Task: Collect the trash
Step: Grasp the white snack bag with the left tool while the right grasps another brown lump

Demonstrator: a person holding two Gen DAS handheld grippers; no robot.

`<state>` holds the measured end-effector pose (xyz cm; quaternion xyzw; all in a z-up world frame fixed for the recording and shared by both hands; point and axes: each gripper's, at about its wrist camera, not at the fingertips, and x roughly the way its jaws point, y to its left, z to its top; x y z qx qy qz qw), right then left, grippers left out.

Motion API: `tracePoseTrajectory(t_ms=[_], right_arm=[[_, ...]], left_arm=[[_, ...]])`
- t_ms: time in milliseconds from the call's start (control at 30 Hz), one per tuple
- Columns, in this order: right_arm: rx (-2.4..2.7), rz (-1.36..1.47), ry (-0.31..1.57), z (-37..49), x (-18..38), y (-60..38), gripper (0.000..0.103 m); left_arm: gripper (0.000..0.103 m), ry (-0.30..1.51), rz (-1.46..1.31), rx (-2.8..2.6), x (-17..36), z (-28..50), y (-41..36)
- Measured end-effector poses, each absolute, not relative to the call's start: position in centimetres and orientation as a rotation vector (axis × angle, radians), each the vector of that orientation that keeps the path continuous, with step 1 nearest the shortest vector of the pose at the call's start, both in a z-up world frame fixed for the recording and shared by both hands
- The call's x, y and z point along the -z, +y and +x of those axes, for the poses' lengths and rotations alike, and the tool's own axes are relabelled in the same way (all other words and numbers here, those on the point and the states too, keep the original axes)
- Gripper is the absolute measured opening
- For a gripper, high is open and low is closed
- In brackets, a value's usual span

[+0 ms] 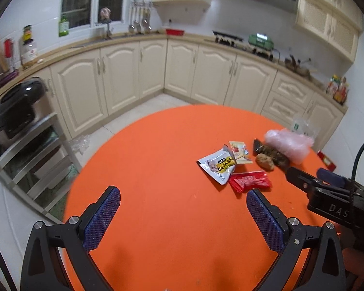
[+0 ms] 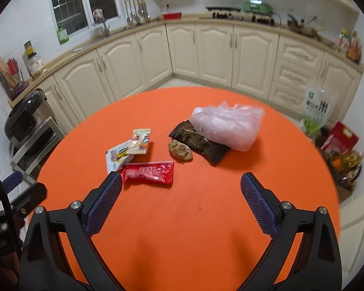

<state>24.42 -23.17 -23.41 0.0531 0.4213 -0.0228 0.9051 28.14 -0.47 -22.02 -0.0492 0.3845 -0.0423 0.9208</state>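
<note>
Trash wrappers (image 2: pixel 143 155) are lying on the orange bench (image 2: pixel 182 218) just ahead of the right gripper (image 2: pixel 181 184), jaws apart and empty; the left gripper (image 1: pixel 183 200) is hovering spread, empty.

A round orange tabletop (image 2: pixel 186 218) fills the foreground. Behind it, cream panelled base cabinets (image 2: pixel 213 53) run around the kitchen corner under a tan counter. On that counter stand a red rectangular tub (image 2: pixel 172 15), a green boxy appliance (image 2: pixel 257 6) and a large clear jar with a white label (image 1: pixel 29 51). Metal ladles (image 2: pixel 134 12) hang on the white tiled wall beside a dark window (image 2: pixel 83 2). A black rice cooker (image 1: pixel 19 108) sits on a steel rack at the left.
</note>
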Motion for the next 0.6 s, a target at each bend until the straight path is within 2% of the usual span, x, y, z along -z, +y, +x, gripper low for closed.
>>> tracePoseTrajectory(t_ms=[33,133,400,500,600], right_arm=[[0.045,0.108,0.882,25.2,23.9,-23.1,0.083],[0.039,0.117,0.916,27.2,25.5,-23.2,0.072],[0.047,0.084,0.936,29.8,27.3,-23.4,0.064],[0.063,0.052,0.949,30.3,27.8,-23.3,0.051],[0.07,0.028,0.946,30.3,27.9,-23.2,0.045]], left_arm=[[0.102,0.802,-0.095,0.093,22.0,29.8,-0.7],[0.102,0.84,-0.08,0.125,22.4,34.5,-1.4],[0.102,0.916,-0.025,0.177,23.9,43.6,-2.4],[0.102,0.933,-0.011,0.185,24.5,45.7,-2.7],[0.102,0.941,-0.005,0.184,24.8,47.7,-2.8]])
